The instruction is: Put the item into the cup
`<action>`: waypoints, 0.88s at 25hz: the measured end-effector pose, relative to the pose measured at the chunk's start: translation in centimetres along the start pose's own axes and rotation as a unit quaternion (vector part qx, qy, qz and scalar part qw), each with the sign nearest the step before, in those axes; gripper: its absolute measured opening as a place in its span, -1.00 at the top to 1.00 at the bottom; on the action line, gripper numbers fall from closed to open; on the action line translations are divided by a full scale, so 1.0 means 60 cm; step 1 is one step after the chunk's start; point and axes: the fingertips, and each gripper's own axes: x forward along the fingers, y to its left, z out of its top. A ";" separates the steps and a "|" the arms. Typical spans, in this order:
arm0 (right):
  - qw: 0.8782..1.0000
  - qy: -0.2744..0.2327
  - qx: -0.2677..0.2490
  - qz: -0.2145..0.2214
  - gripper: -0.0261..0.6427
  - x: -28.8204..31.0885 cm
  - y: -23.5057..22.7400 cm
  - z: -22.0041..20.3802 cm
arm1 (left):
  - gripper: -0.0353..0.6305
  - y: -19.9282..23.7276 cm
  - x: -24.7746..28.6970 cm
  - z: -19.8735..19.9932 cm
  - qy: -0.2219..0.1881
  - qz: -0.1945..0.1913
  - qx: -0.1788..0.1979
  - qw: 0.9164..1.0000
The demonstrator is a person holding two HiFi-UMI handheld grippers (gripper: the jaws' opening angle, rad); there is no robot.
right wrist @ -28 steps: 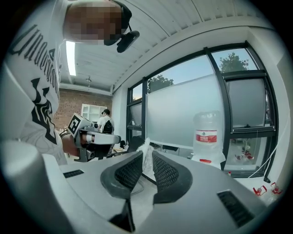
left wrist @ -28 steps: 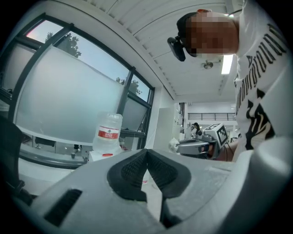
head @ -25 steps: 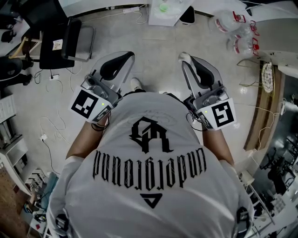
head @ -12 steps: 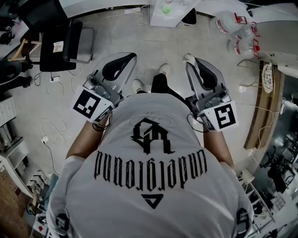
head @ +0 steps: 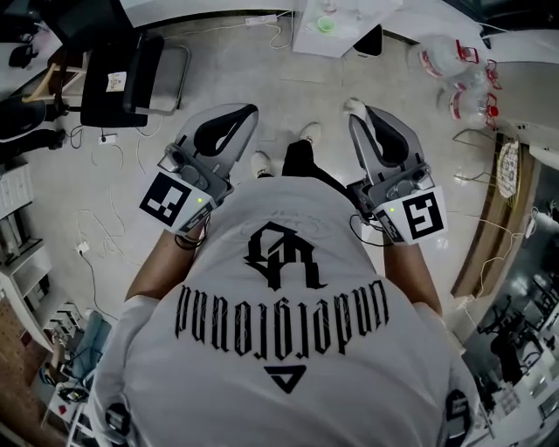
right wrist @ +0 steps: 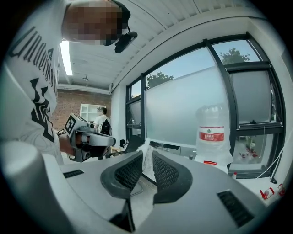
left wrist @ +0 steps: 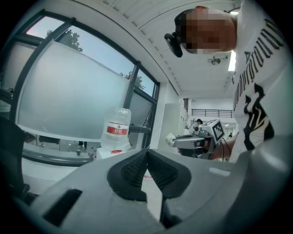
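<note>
Right gripper view shows the right gripper (right wrist: 147,157) clenched on a white crumpled paper wad (right wrist: 147,147), which looks light and soft, best pinched at its middle. The left gripper (left wrist: 147,153) is closed, empty. A white table (head: 306,42) stands far ahead.

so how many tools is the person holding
2. The left tool, shut and empty, is left of the shirt; the right tool, right of it, grips a white wad.

The crumpled white paper-like item (right wrist: 147,165) is mostly hidden inside the right claw (right wrist: 147,154); the white counter (head: 351,41) is cut off at the top edge, its small green thing (head: 325,24) too small to tell
</note>
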 end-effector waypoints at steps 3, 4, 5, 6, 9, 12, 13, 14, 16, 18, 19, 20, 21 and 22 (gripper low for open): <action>1.000 0.007 -0.004 0.008 0.73 0.012 -0.030 -0.003 | 0.85 0.011 0.029 0.002 0.003 0.007 -0.003 1.000; 1.000 0.009 -0.005 0.011 0.73 0.015 -0.042 -0.003 | 0.85 0.015 0.040 0.003 0.003 0.009 -0.005 1.000; 1.000 0.011 -0.006 0.013 0.73 0.019 -0.056 -0.003 | 0.85 0.020 0.054 0.004 0.004 0.012 -0.006 1.000; 1.000 0.012 -0.006 0.015 0.73 0.022 -0.071 -0.002 | 0.85 0.025 0.068 0.005 0.004 0.014 -0.008 1.000; 1.000 0.012 -0.001 0.016 0.73 0.028 -0.118 -0.004 | 0.85 0.034 0.112 0.009 0.006 0.018 -0.010 1.000; 1.000 0.015 0.001 0.019 0.73 0.028 -0.164 -0.009 | 0.85 0.038 0.163 0.013 0.010 0.015 -0.009 1.000; 1.000 0.015 0.001 0.020 0.73 0.027 -0.181 -0.010 | 0.85 0.040 0.180 0.014 0.011 0.014 -0.009 1.000; 1.000 0.015 0.002 0.020 0.73 0.026 -0.197 -0.012 | 0.85 0.042 0.198 0.015 0.012 0.013 -0.009 1.000; 1.000 0.013 0.006 0.017 0.73 0.022 -0.229 -0.016 | 0.85 0.044 0.229 0.016 0.016 0.013 -0.008 1.000; 1.000 0.011 0.009 0.016 0.73 0.013 -0.257 -0.021 | 0.85 0.039 0.257 0.016 0.019 0.012 -0.003 1.000; 1.000 0.011 0.011 0.015 0.73 0.008 -0.269 -0.024 | 0.85 0.034 0.271 0.017 0.021 0.011 0.000 1.000; 1.000 0.009 0.012 0.015 0.73 0.002 -0.281 -0.027 | 0.85 0.030 0.284 0.018 0.022 0.009 0.004 1.000; 1.000 0.008 0.012 0.015 0.73 -0.002 -0.292 -0.029 | 0.85 0.027 0.296 0.019 0.023 0.008 0.006 1.000; 1.000 0.006 0.013 0.014 0.73 -0.005 -0.302 -0.031 | 0.85 0.025 0.306 0.020 0.024 0.007 0.008 1.000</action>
